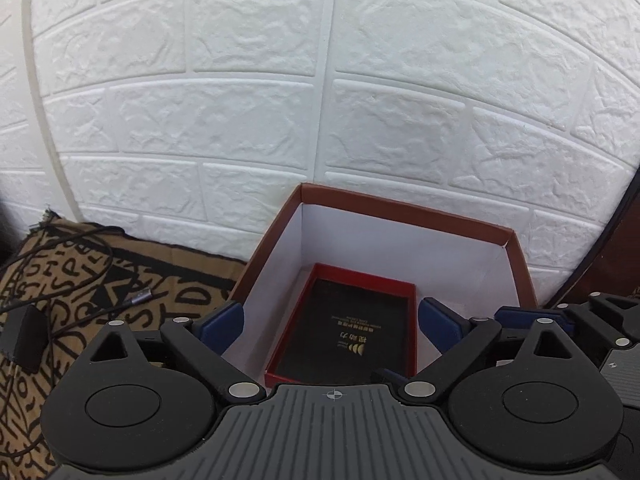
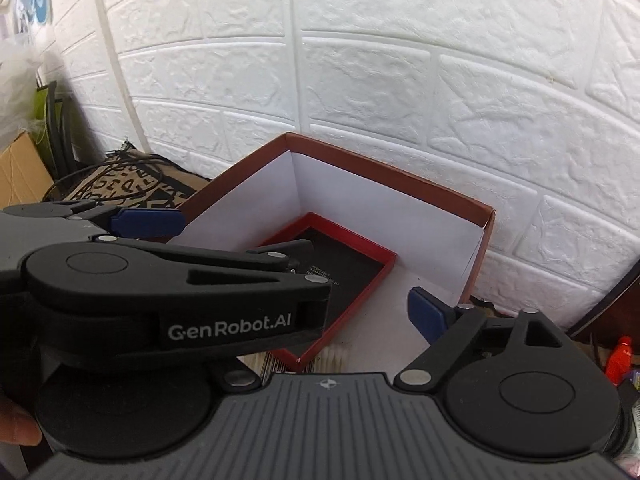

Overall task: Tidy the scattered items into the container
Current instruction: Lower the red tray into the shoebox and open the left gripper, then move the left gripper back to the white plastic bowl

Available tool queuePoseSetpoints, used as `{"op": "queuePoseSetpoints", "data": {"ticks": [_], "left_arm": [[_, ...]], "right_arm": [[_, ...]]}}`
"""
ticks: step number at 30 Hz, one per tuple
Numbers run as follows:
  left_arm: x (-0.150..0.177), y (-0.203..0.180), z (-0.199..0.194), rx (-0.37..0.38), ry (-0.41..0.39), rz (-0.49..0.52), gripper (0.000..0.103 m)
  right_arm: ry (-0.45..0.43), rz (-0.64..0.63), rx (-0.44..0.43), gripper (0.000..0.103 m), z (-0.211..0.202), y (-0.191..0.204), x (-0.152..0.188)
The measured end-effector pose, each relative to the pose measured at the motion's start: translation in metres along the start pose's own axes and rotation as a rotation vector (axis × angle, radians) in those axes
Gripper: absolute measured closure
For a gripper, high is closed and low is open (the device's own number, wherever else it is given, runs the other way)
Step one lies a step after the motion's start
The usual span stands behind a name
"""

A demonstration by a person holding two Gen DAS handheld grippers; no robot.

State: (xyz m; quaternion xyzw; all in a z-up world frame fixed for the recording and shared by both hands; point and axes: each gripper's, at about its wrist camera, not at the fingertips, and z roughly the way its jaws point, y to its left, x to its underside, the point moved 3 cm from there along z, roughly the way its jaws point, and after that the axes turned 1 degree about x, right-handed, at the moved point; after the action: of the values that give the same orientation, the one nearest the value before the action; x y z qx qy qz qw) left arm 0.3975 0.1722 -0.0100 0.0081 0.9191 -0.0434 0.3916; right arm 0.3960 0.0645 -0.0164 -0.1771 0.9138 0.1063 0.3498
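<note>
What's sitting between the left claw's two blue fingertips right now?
In the left wrist view, the red-rimmed tray with a black insert lies there, on the floor of the brown box, below the open left claw; nothing is gripped.

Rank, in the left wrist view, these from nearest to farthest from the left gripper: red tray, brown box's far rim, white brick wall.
From the left gripper, whose jaws stand open and empty:
1. Red tray, lying in the box directly below and between the fingers.
2. Brown box's far rim, beyond the tray.
3. White brick wall, behind the box, farthest.
</note>
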Motion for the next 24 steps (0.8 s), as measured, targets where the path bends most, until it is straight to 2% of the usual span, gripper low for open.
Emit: {"op": "queuePoseSetpoints", "data": {"ticks": [5, 15, 24], "left_arm": [[0.002, -0.001, -0.015, -0.028, -0.016, 0.012, 0.003], [0.007, -0.001, -0.046, -0.032, -0.031, -0.008, 0.003], [0.019, -0.009, -0.088, -0.026, -0.064, -0.041, 0.003]], "right_arm": [[-0.005, -0.008, -0.007, 0.008, -0.011, 0.005, 0.003], [-0.026, -0.045, -0.016, 0.007, -0.038, 0.018, 0.009], [-0.065, -0.064, -0.028, 0.006, -0.077, 0.031, 0.022]]}}
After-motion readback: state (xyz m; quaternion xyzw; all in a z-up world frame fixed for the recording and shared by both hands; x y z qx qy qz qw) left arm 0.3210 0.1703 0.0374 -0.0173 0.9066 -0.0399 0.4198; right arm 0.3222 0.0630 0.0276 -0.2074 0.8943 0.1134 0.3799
